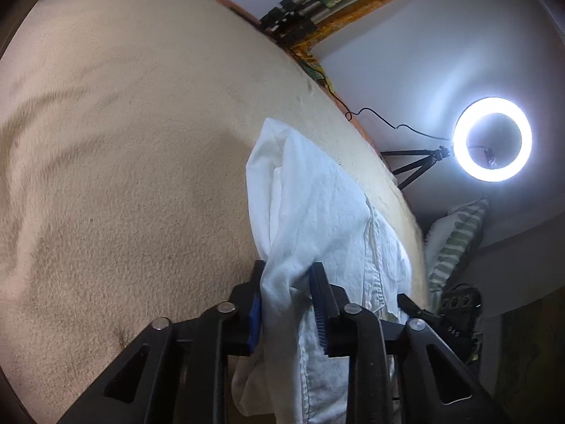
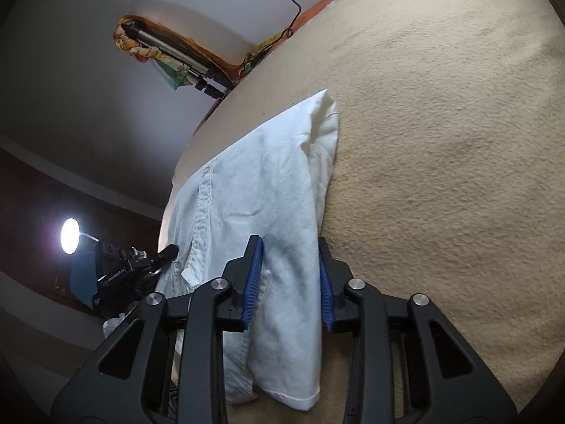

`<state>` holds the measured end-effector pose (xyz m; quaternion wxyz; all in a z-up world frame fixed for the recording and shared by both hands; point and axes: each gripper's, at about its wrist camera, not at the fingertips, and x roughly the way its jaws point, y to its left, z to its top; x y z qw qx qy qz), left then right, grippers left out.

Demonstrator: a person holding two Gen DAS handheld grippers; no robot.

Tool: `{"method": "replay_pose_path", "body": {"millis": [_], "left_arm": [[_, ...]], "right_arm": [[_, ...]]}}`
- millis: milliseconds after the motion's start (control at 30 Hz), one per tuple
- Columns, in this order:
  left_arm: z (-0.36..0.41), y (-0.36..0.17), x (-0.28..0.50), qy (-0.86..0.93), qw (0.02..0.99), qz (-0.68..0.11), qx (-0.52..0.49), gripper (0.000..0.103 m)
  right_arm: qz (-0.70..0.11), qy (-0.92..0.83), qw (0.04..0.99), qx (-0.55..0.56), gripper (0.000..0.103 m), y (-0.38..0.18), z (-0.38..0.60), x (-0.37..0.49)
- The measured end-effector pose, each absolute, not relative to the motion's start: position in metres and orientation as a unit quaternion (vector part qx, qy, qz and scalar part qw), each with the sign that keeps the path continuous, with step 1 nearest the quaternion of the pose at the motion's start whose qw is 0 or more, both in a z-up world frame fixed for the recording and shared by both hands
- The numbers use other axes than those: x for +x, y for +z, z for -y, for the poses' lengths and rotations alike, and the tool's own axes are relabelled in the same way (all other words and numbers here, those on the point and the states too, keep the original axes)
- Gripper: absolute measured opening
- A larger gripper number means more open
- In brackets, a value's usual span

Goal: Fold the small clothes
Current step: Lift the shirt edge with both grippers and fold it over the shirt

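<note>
Both the left gripper (image 1: 286,304) and the right gripper (image 2: 287,279) clamp bunched edges of a white shirt (image 2: 254,190) lying on the beige blanket (image 2: 441,176), where uneven pulling could slip the cloth and skew the fold.

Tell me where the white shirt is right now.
The white shirt lies on the beige blanket near its edge on the ring light side, with cloth between the fingers of both the left gripper and right gripper.
</note>
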<state>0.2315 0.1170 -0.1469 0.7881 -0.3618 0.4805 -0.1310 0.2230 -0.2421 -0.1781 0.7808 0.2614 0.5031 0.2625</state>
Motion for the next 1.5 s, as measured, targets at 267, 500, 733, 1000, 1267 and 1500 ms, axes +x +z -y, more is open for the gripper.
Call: {"method": "replay_pose_path", "body": {"millis": [267,500,733,1000,1267,1500], "left_arm": [[-0.088,-0.115,0.221,-0.122,0.845,-0.455,-0.254,0.007],[-0.083,-0.099,0.207,-0.136,0.859,-0.436,-0.233,0.006],[-0.054,-0.077,0.201,-0.167,0.869,-0.414,-0.215,0.006],[-0.001,-0.059,0.223,-0.212,0.865,-0.404,-0.209,0.006],[0.071,-0.058,0.274,-0.252,0.856,-0.405,-0.197,0.006],[0.15,-0.057,0.331,-0.288,0.848,-0.403,-0.19,0.006]], "right_arm": [[-0.487,0.241,0.828,0.137,0.015,-0.143,0.213,0.211],[-0.455,0.23,0.859,0.047,0.014,-0.108,0.188,0.197],[-0.419,0.213,0.883,-0.005,0.013,-0.075,0.192,0.184],[-0.395,0.191,0.899,-0.017,0.013,-0.048,0.234,0.188],[-0.388,0.158,0.908,-0.008,0.013,-0.04,0.304,0.21],[-0.383,0.116,0.916,0.0,0.013,-0.033,0.371,0.251]]}}
